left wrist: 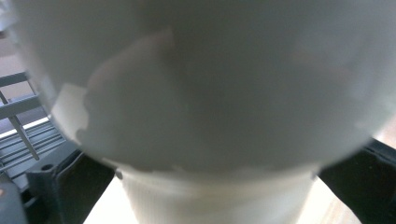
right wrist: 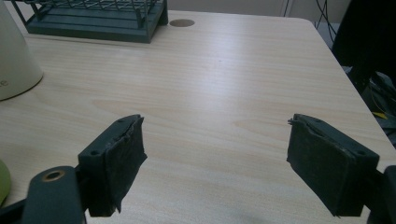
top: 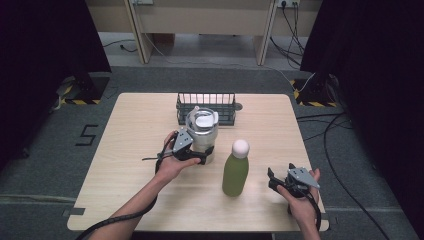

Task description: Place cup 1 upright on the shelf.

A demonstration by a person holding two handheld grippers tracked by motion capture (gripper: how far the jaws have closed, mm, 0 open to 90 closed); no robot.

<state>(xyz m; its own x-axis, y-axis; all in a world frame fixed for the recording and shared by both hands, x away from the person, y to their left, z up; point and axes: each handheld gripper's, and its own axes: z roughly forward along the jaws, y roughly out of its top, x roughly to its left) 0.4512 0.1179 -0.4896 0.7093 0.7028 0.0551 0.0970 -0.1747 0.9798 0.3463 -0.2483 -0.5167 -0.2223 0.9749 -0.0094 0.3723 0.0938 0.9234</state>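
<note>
— Where the left gripper (top: 206, 154) is seen from the high view, what is held by it?

— A steel tumbler (top: 201, 131) with a clear lid is clamped between its jaws, low on the cream-coloured lower part of the body. The tumbler is stood upright on the wooden table (top: 130, 165), just in front of a dark wire basket (top: 206, 99) at the far edge. In the left gripper view the tumbler (left wrist: 210, 93) is pressed so close that it is blurred, with a black jaw seen at either side of its base and the basket (left wrist: 23, 126) glimpsed at the left.

— And how is the right gripper (top: 274, 180) set?

— Its jaws are spread wide apart, with nothing between them; this is shown plainly in the right gripper view (right wrist: 215, 158), where bare table (right wrist: 224, 84) is seen between the two black pads. It is held near the table's right front corner, well apart from the tumbler.

— What else is stood on the table?

— A green bottle (top: 235, 170) with a white round cap is placed upright between the two grippers, just beside the tumbler.

— Can any writing be read?

— A dark trace of a letter is seen on a cream object (right wrist: 14, 56) at the left edge of the right gripper view, but it cannot be read. A mark like the numeral 5 (top: 88, 135) is taped on the floor to the table's left.
</note>
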